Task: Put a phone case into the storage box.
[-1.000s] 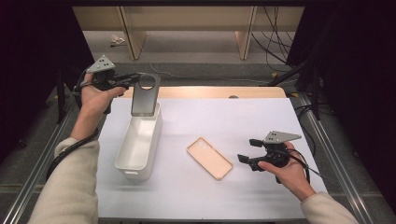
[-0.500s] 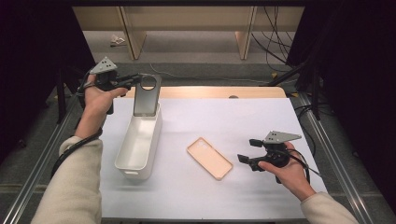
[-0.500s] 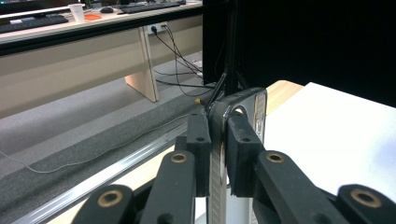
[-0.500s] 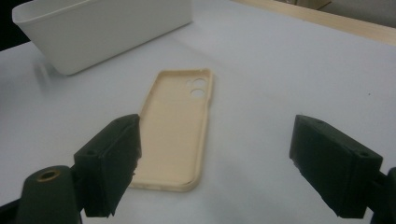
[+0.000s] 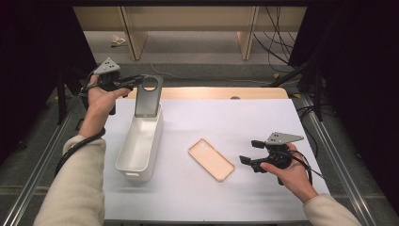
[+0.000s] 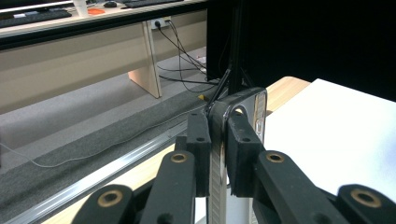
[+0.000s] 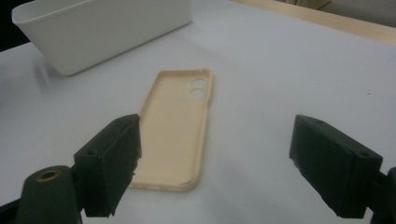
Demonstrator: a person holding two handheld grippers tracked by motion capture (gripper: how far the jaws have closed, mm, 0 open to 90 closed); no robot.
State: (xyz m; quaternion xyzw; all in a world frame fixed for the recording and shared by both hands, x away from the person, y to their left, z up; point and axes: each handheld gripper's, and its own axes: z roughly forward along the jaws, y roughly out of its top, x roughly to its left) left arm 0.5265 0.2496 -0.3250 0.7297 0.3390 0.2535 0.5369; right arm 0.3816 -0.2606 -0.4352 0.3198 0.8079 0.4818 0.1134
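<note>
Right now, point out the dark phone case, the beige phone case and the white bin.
dark phone case [image 5: 147, 104], high view, on its flat back below the ring cutout
beige phone case [image 7: 176, 126], right gripper view, on its inner face
white bin [image 5: 155, 141], high view, on its right wall

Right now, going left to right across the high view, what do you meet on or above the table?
Left gripper → dark phone case held upright in its jaws over the white bin's far end → white bin → beige phone case lying flat → right gripper, jaws open.

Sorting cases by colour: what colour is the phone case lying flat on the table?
Pale beige phone case, clearest in the right gripper view.
</note>
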